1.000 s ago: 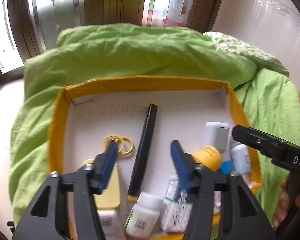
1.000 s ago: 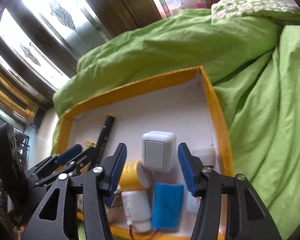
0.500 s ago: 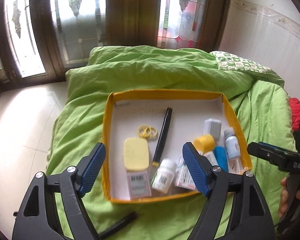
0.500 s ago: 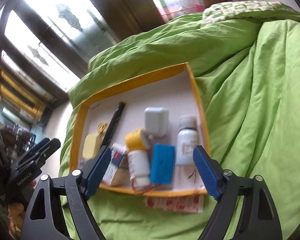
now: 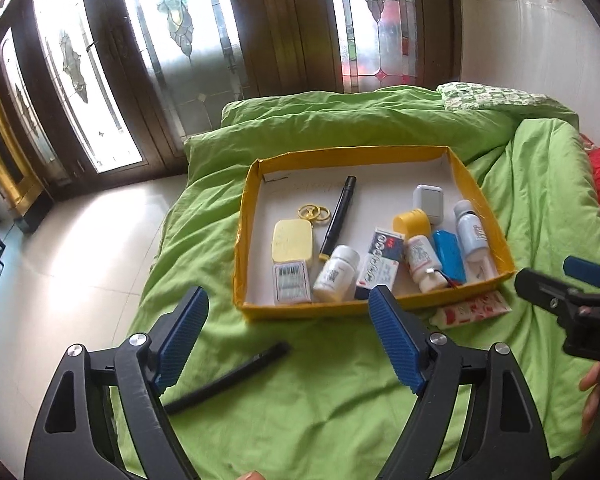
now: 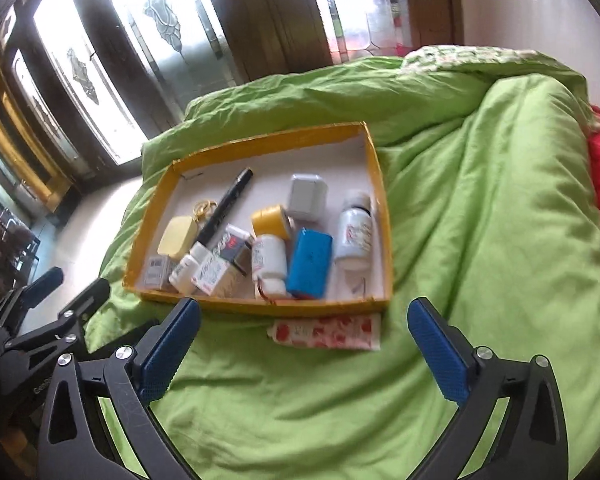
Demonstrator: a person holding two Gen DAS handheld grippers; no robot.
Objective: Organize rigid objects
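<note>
Yellow tray [image 5: 485, 216], frame centre: crowded. Both grippers [image 5: 288, 340] [image 6: 304, 346] opening, empty. Black pen [image 5: 228, 378], lower left, may roll off quilt.

Print on the bottle labels [image 5: 334, 276] and carton [image 5: 380, 258] too small to read. Lettering on the right gripper [image 5: 548, 284] cut off at the frame edge. Fingertip [image 5: 252, 475] cropped at the bottom. Red wires [image 6: 266, 294] partly hidden behind the tray rim [image 6: 260, 307].
</note>
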